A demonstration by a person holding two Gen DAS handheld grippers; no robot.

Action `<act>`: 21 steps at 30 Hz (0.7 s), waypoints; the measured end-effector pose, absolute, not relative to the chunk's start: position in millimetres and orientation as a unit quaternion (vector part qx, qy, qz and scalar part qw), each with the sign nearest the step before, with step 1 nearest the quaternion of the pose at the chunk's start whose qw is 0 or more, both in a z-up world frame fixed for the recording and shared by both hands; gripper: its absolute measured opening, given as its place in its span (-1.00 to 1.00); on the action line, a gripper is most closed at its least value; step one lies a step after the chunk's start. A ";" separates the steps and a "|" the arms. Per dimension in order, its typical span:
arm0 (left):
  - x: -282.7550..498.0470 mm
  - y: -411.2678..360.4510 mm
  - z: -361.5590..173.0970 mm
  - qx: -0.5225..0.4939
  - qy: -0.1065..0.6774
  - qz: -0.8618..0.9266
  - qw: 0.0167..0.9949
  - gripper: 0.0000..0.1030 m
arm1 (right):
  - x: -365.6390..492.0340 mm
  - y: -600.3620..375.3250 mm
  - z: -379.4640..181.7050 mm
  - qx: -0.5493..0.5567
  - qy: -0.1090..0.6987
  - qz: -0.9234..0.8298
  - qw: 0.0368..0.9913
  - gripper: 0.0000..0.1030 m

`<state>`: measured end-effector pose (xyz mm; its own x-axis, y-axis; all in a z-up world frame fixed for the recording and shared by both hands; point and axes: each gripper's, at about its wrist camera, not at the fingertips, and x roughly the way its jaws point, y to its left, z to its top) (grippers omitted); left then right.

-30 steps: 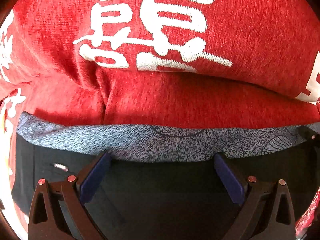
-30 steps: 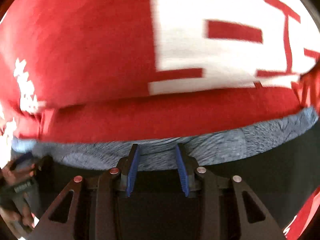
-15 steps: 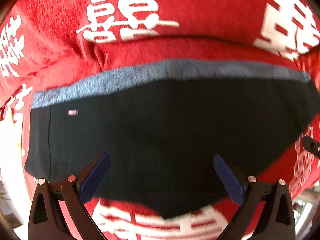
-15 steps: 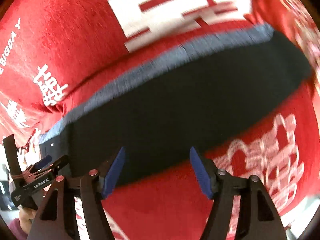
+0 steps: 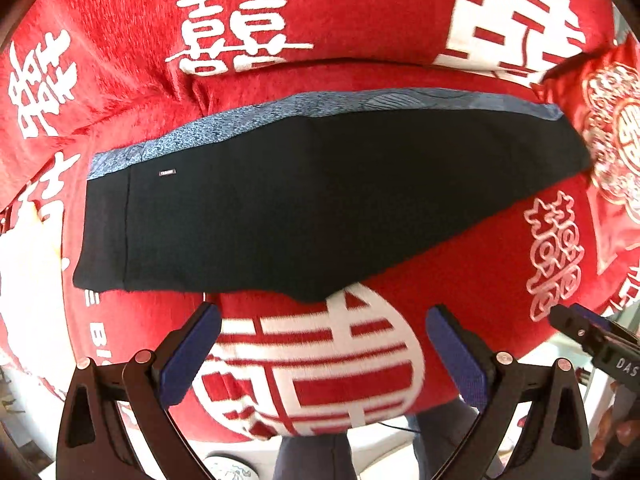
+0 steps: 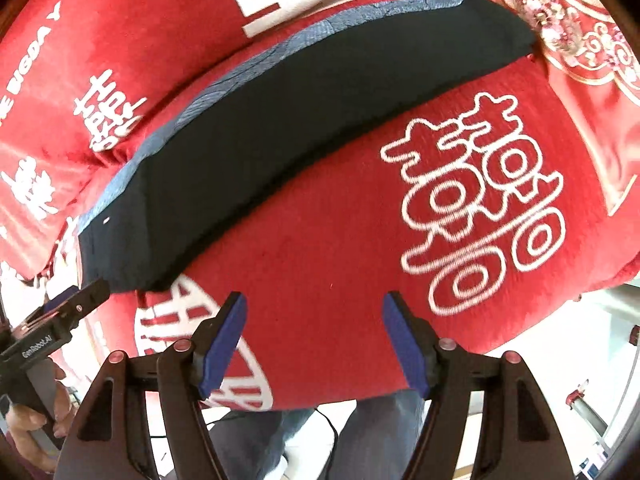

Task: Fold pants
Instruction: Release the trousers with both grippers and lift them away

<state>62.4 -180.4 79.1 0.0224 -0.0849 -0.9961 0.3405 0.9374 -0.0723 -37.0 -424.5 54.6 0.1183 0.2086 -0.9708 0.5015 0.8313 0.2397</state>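
The black pants lie folded flat in a long band on the red blanket, with a blue-grey patterned strip along their far edge. They also show in the right wrist view. My left gripper is open and empty, held back from the pants' near edge. My right gripper is open and empty, also well short of the pants. The left gripper shows at the left edge of the right wrist view, and the right gripper at the right edge of the left wrist view.
A red blanket with white characters covers the surface and drapes over its near edge. A red embroidered cushion lies by the pants' right end. The person's legs and a light floor are below.
Both grippers have let go of the pants' patterned edge and pulled back toward me. The right gripper opened wide. The pants now lie folded flat.
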 end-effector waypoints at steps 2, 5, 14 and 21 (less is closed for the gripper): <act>57.1 -180.6 87.5 0.096 0.682 -0.159 0.707 1.00 | -46.3 -421.1 64.6 0.273 0.655 -0.106 0.697 0.44; 48.2 -183.4 100.5 0.107 0.682 -0.169 0.704 1.00 | -57.6 -417.2 77.2 0.285 0.655 -0.113 0.691 0.45; 49.0 -204.9 114.0 0.136 0.682 -0.177 0.697 1.00 | -59.0 -430.4 95.0 0.293 0.652 -0.123 0.689 0.47; 59.7 -248.4 115.2 0.139 0.687 -0.146 0.698 1.00 | -54.4 -471.0 87.3 0.291 0.667 -0.099 0.679 0.47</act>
<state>59.7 -248.4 115.2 0.0140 -0.0129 -0.9998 0.3949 0.9187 -0.0063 -54.4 -471.0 87.3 0.0912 0.2526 -0.9633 0.5223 0.8115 0.2622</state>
